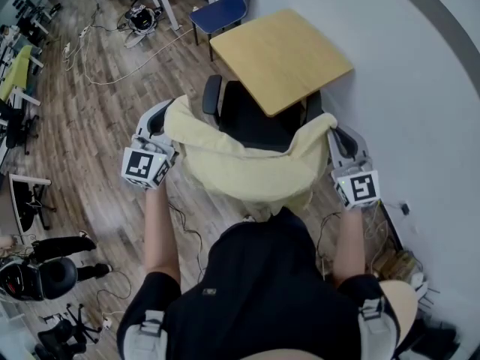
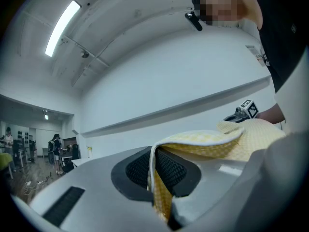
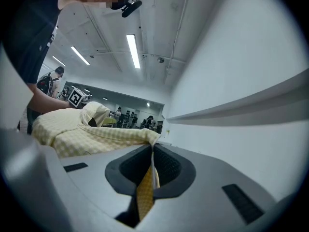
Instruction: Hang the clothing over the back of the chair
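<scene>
In the head view, looking steeply down, the pale yellow clothing [image 1: 247, 167] stretches between the left gripper [image 1: 156, 137] and the right gripper [image 1: 346, 156]. It sags in the middle over the near side of a black chair [image 1: 247, 118]. Whether it rests on the chair's back cannot be told from here. The chair stands at a light wooden table [image 1: 281, 55] beside a white wall [image 1: 420, 111]. A blue chair [image 1: 225, 2] stands farther off, and cables [image 1: 97, 70] trail over the plank floor [image 1: 90, 126]. Only this view shows the chair and the whole spread of the cloth, which looks plain yellow from this height.

In the left gripper view, the left gripper [image 2: 155, 178] has its ribbed black pads closed on a folded edge of the clothing [image 2: 217, 146]. Here the fabric shows a fine yellow-and-white check and a pale rolled hem. It runs rightward in a soft ridge to the right gripper's marker cube [image 2: 247, 108]. A long ceiling light [image 2: 60, 28] glows above.

In the right gripper view, the right gripper [image 3: 150, 170] is likewise clamped on a thin, pinched fold of the clothing [image 3: 82, 132]. The checked cloth runs leftward in rumpled folds, with a collar-like loop standing up. Beyond it is the left gripper's marker cube [image 3: 75, 96].
</scene>
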The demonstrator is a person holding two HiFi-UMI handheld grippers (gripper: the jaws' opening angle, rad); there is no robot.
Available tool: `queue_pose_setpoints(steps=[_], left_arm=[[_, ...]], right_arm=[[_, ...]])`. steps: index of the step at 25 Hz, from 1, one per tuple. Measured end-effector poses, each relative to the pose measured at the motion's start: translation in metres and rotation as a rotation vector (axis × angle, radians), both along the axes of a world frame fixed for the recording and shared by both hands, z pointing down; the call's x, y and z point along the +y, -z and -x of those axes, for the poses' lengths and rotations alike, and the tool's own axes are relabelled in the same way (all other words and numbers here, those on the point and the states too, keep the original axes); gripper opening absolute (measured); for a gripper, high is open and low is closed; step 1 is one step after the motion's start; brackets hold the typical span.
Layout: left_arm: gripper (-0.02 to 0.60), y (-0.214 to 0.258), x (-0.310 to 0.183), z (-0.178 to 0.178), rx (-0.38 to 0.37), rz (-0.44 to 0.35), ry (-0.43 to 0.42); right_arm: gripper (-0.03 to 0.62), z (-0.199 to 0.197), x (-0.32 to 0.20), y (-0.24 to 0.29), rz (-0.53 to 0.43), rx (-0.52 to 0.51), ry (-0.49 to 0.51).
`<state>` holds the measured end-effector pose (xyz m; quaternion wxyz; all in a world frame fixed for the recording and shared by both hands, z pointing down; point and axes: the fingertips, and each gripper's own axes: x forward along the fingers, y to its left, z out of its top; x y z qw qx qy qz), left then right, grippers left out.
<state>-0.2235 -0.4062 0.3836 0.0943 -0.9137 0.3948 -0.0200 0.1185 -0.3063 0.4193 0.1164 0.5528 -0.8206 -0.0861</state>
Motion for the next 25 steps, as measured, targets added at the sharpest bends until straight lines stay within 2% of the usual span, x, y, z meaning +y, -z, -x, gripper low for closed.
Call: queue_pose_setpoints(steps=[5,11,20,25], left_arm=[[0.008,-0.034,-0.006,0.01,-0.024,0.051,0.017],[0.008,-0.059,0.009,0.024,-0.025,0.123,0.039],[0.009,-0.103,0.033,0.032,-0.09,0.2,0.041],[0.069,-0.12,0.044,0.042,-0.1,0.234,0.069]], right_arm=[[0.009,0.002,-0.006,-0.023,0.031,-0.036,-0.002],[0.015,-0.002,0.008,-0.042,0.063,-0.007,-0.036],[0.055,-0.005,0.035,-0.078,0.141,0.049,-0.095],[0.08,0.004,0.056,-0.088,0.201,0.067,-0.107]])
